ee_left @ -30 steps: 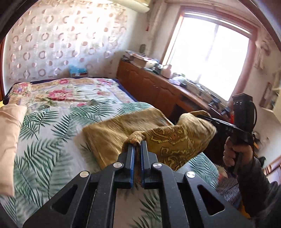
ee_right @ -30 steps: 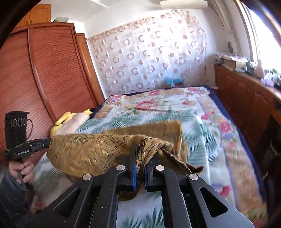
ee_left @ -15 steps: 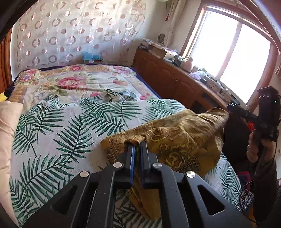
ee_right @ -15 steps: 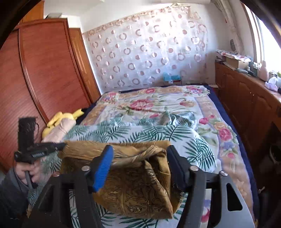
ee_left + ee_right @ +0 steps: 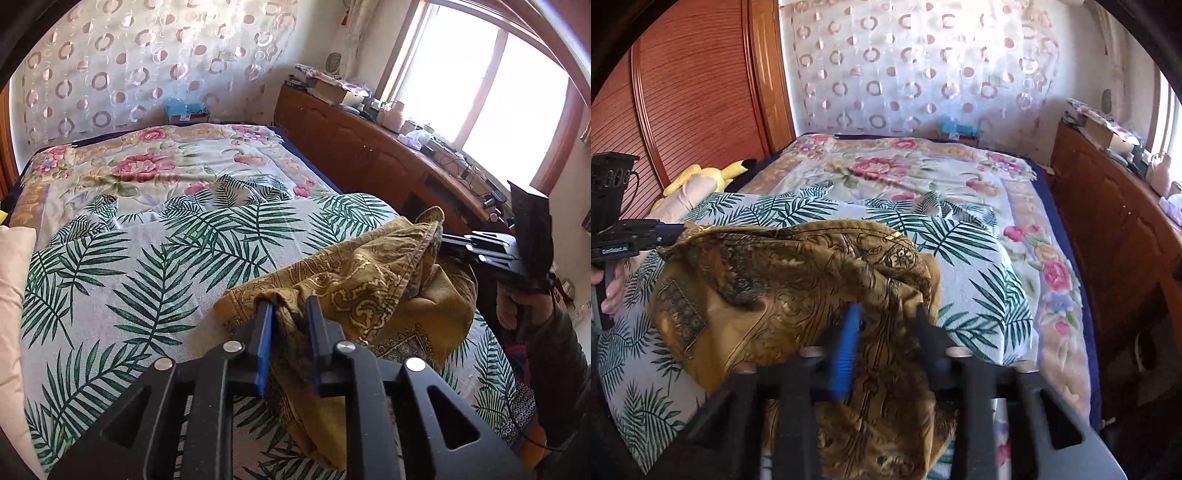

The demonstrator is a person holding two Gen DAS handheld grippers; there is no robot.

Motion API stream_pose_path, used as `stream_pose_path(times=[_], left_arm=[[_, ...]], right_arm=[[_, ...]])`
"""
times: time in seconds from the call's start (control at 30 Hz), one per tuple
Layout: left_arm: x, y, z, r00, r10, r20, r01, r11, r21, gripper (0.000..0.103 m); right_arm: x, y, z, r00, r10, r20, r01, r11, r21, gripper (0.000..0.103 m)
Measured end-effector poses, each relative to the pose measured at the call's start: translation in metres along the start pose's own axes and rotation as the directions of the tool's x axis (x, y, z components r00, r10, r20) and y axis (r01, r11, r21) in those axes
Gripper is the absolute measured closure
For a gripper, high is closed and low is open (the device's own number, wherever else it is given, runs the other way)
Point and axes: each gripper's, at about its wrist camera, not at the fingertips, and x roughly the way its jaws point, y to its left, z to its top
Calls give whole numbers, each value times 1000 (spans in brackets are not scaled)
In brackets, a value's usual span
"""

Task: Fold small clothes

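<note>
- On the palm-leaf bedspread [image 5: 155, 266] lies a mustard paisley garment [image 5: 373, 291], bunched near the bed's edge.
- Left gripper [image 5: 289, 314]: parted slightly, cloth loosely between its fingers.
- Right gripper [image 5: 886, 325]: spread apart over the garment's other end.

The garment [image 5: 373, 291] is mustard gold, printed with darker paisley scrolls and cream curls, and a framed ornamental block sits near one edge. The bedsheet [image 5: 147, 280] under it is off-white with dark green palm fronds. Farther back, the quilt [image 5: 147, 162] is cream with pink and red roses, tan borders and a navy edge. The left tongs [image 5: 290, 312] are black with a blue pad on one finger; the right tongs [image 5: 886, 317] are coloured alike. The curtain [image 5: 923, 66] is white and sheer, dotted with pinkish rings. The wardrobe [image 5: 690, 96] is reddish-brown ribbed wood. The plush toy [image 5: 701, 173] is yellow.
</note>
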Motion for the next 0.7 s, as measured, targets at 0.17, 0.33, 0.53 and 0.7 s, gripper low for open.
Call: stream_pose_path(times=[0.17, 0.33, 0.53, 0.7], left_arm=[[-12, 3, 1, 999, 17, 46, -18, 1000, 23, 39], [-12, 10, 0, 998, 29, 50, -30, 999, 20, 22], [-4, 9, -7, 999, -34, 18, 32, 997, 64, 22], [4, 0, -9, 998, -54, -27, 57, 992, 111, 22]], right_arm=[[3, -2, 15, 1000, 6, 25, -6, 1000, 5, 102], [4, -14, 14, 993, -110, 42, 107, 992, 63, 103], [-7, 2, 12, 988, -147, 49, 142, 986, 90, 103], [-27, 21, 3, 990, -132, 52, 129, 989, 68, 103]])
